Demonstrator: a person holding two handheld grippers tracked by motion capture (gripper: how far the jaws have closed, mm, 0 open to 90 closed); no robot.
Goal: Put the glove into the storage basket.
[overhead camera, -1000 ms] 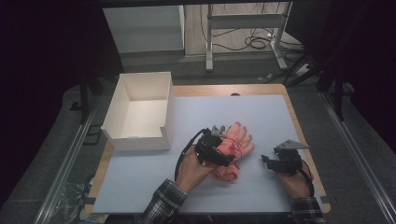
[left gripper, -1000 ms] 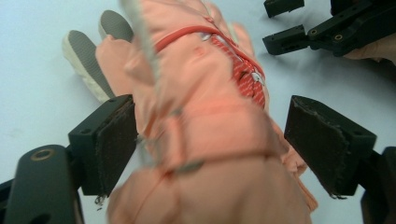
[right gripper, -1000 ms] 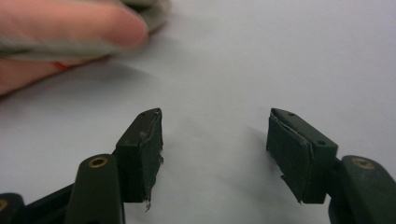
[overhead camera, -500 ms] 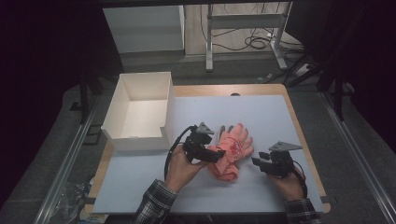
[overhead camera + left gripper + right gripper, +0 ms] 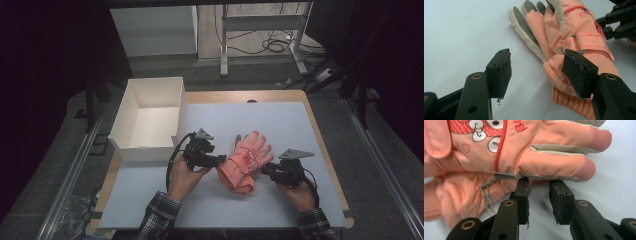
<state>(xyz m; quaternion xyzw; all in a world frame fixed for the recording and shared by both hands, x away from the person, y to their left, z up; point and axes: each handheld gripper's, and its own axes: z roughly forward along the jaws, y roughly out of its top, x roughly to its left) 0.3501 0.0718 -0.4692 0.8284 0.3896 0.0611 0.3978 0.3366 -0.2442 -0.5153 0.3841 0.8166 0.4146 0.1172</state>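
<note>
Salmon-pink padded fabric gloves are lying stacked near the middle of the pale grey table mat, cuffs toward the near edge, fingers pointing far. The left gripper is standing at their left side; its jaws have just been closing yet are spread, one pad touching the cuff edge, nothing pinched. The right gripper is sitting at their right side, jaws also just closing, a narrow gap between them, tips under the upper glove's edge, not gripping. Judging by this, each gripper should be reaching further onto the fabric before squeezing, catching both layers. Counting: two gloves, two grippers, one white open cardboard box far left.
</note>
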